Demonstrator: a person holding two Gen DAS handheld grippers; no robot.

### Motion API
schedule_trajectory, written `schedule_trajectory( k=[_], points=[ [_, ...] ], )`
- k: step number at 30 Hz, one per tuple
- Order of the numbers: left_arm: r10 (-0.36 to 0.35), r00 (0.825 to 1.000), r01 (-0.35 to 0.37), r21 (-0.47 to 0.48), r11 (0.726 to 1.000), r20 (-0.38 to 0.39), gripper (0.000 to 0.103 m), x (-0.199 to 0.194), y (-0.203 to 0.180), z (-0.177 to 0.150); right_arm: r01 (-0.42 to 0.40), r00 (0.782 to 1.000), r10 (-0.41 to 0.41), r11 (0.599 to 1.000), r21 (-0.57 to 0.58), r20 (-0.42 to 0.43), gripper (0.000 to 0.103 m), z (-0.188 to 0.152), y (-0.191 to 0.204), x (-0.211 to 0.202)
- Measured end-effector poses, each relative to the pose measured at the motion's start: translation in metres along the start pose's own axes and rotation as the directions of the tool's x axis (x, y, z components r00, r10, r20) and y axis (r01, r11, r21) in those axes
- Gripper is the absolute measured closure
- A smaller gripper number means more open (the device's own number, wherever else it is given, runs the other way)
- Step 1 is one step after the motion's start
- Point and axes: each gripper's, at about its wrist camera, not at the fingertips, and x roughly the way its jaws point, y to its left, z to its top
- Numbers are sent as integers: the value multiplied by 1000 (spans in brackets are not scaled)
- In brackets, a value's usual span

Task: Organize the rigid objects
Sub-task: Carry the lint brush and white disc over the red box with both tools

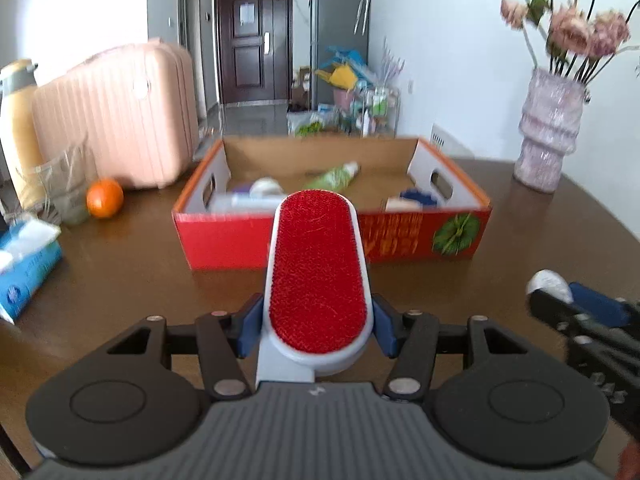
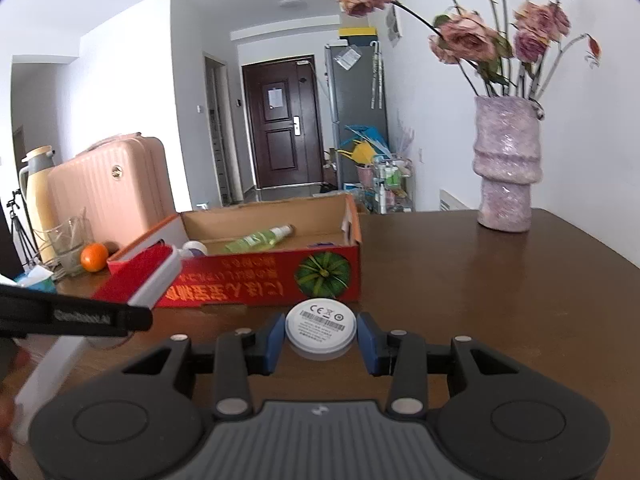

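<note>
The left gripper [image 1: 318, 332] holds a lint brush [image 1: 318, 276], its blue pads pressed on the white sides of the brush, red pile facing up; the brush points toward the open cardboard box [image 1: 224, 236] on the brown table [image 1: 132, 264], its tip overlapping the box's near red wall in the left wrist view. The right gripper [image 2: 320, 338] is clamped on a white round puck [image 2: 320, 332], label side up — barcode and marks legible only in the right wrist view. That same view shows the brush from the side, raised off the table just before the box's near left corner; the left wrist view shows the puck only as a pale blur at its right edge.

Inside the box lie a green bottle [image 2: 260, 238] and a white-capped item [image 1: 264, 188]; the left view alone shows a blue and white object [image 1: 412, 198] in the right-hand corner. The box's middle floor is bare cardboard; its top stands open.

Left of the box crowd an orange [image 1: 105, 198], a glass [image 2: 68, 246], a tissue pack [image 1: 24, 272] and a pink suitcase [image 1: 120, 120]; right of it the table runs bare to a lilac vase [image 2: 506, 168] of flowers near the far edge.
</note>
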Motion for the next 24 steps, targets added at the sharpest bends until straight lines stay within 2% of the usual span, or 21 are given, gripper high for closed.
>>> schedule_trajectory(
  k=[6, 12, 24],
  points=[
    [-6, 997, 6, -3, 1000, 77, 46, -15, 4, 28, -25, 999, 25, 1000, -19, 38, 64, 23, 17, 11],
    [5, 992, -1, -29, 1000, 124, 46, -11, 9, 47, -51, 997, 51, 999, -13, 65, 64, 41, 32, 33],
    [50, 990, -40, -79, 996, 132, 46, 28, 25, 75, -62, 993, 61, 998, 9, 102, 64, 63, 46, 77]
  ],
)
